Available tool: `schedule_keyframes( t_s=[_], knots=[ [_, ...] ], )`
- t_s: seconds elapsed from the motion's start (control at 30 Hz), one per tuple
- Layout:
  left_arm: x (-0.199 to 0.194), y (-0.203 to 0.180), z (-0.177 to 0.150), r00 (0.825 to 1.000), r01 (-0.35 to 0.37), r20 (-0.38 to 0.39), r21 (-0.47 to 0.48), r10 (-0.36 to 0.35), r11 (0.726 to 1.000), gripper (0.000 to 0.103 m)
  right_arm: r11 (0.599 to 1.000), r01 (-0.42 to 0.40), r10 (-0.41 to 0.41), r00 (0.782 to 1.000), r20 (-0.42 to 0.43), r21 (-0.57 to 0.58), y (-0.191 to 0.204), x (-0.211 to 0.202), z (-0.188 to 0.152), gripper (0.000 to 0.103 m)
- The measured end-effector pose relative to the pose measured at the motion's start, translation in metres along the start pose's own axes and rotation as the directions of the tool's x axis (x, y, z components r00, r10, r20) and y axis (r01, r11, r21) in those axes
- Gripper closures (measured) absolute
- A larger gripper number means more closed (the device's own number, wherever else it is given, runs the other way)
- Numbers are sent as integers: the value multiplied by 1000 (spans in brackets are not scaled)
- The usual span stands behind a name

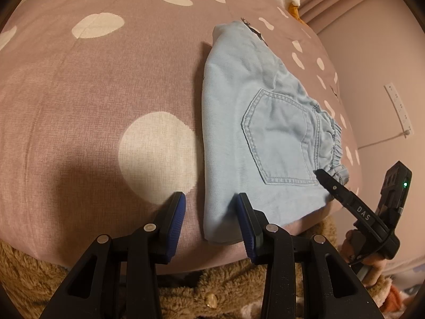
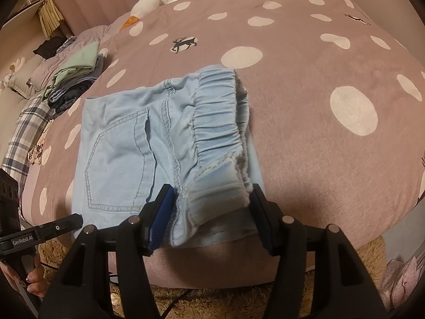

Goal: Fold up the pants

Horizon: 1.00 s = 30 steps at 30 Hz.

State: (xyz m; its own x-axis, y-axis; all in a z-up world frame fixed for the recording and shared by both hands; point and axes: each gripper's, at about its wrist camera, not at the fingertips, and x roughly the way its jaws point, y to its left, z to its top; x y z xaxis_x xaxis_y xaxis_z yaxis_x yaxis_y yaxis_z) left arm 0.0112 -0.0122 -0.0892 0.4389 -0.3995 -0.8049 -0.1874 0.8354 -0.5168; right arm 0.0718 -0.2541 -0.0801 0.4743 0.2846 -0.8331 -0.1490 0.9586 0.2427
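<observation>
Denim pants [image 2: 138, 146] lie folded — waistband between the right tool's [image 2: 209, 210] parted jaws.

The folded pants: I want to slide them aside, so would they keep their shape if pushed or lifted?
Probably not. The pants look like soft, thin denim in loose layers, so lifting one edge would likely let them unfold. The gathered waistband already bunches, and pushing may wrinkle them on the blanket.

Your left gripper [image 1: 209, 207] sits open over the near left corner of the folded blue pants [image 1: 255, 122] on the spotty pink blanket [image 1: 93, 79]. Your right gripper [image 1: 334, 186] touches the near right corner.
</observation>
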Motion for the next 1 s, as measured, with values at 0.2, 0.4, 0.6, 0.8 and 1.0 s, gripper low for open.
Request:
schedule_keyframes(
  t_s=[0.2, 0.4, 0.6, 0.8, 1.0],
  knots=[
    [0, 0, 0, 1000, 0, -1, 0, 0, 1000, 63, 1000, 7, -7, 1000, -1, -6, 2, 0, 1, 44],
    [1, 0, 1, 1000, 0, -2, 1, 0, 1000, 63, 1000, 7, -7, 1000, -1, -6, 2, 0, 0, 44],
    [1, 0, 0, 1000, 0, -1, -1, 0, 1000, 63, 1000, 7, -7, 1000, -1, -7, 2, 0, 0, 44],
    [1, 0, 1, 1000, 0, -1, -1, 0, 1000, 63, 1000, 6, -6, 1000, 0, -6, 2, 0, 0, 43],
    [1, 0, 0, 1000, -6, -2, 1, 6, 1000, 63, 1000, 6, -6, 1000, 0, -6, 2, 0, 0, 43]
  ],
)
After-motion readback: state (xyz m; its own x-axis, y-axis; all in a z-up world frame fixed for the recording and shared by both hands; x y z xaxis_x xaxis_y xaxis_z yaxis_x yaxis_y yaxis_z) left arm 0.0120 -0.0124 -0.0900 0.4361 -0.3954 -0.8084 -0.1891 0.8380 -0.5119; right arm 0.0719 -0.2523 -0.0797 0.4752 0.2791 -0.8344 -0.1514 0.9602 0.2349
